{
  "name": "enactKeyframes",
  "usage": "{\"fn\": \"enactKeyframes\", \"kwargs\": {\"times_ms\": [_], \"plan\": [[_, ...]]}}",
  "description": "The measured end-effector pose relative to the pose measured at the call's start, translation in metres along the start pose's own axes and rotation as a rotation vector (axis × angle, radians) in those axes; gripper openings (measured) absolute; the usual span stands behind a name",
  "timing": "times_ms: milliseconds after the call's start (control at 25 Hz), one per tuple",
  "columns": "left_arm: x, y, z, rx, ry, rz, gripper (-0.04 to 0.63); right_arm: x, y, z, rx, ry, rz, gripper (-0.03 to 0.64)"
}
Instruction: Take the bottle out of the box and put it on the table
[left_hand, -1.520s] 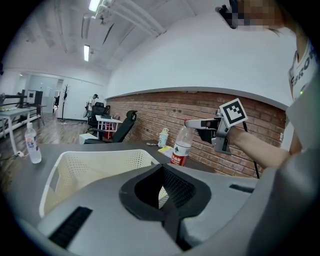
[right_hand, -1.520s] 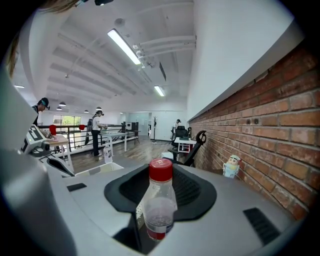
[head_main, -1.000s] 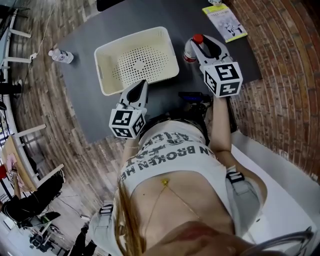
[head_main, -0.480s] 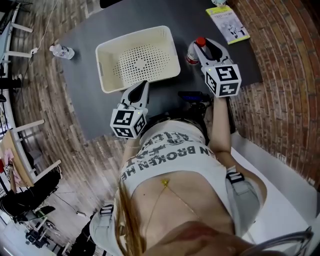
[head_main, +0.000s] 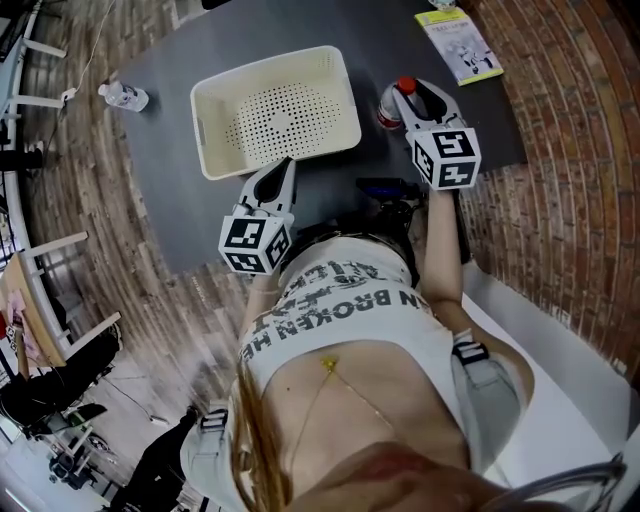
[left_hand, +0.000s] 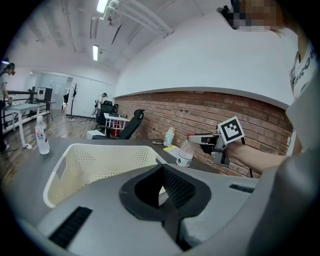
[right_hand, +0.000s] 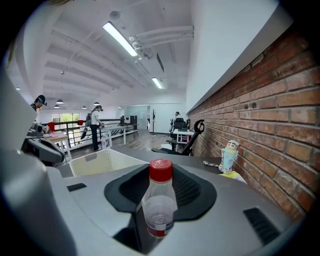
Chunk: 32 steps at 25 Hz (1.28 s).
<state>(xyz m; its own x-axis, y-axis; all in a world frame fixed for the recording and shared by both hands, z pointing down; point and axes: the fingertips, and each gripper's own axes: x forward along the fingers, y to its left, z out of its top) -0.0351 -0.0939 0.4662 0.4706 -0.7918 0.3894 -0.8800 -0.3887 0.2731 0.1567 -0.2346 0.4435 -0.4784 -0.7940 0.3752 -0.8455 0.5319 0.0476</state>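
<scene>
The right hand-held gripper (head_main: 408, 97) is pinching the bottle (head_main: 390, 102), a clear one with a red cap; in the right gripper view the bottle (right_hand: 159, 202) stands upright between the two jaws, which press on its sides. It is outside the box (head_main: 348, 100), just beside the box's wall at 3 o'clock in the head view, over the dark worktop (head_main: 170, 150). Whether its base touches the worktop cannot be told.

The left hand-held gripper (head_main: 284, 168) sits at 6 o'clock of the box, its tip at the near rim. Its jaws are pressed together with nothing between them, as the left gripper view (left_hand: 167, 197) shows.

The cream perforated box holds nothing. A second bottle (head_main: 122, 96) lies at 9 o'clock of the box, well apart, near the worktop's edge. A booklet (head_main: 460, 45) lies at 1 o'clock of the held bottle
</scene>
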Motion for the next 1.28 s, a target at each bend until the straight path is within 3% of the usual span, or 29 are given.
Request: {"fn": "enactKeyframes", "kwargs": {"times_ms": [920,1280], "plan": [[0.005,0.001,-0.004,-0.023,0.008,0.038,0.005,0.009,-0.021,-0.052,0.007,0.085,-0.017,0.138],[0.01,0.001,-0.005,-0.027,0.017,0.03,0.005,0.004,-0.023,-0.056,0.011,0.057,-0.015,0.138]]}}
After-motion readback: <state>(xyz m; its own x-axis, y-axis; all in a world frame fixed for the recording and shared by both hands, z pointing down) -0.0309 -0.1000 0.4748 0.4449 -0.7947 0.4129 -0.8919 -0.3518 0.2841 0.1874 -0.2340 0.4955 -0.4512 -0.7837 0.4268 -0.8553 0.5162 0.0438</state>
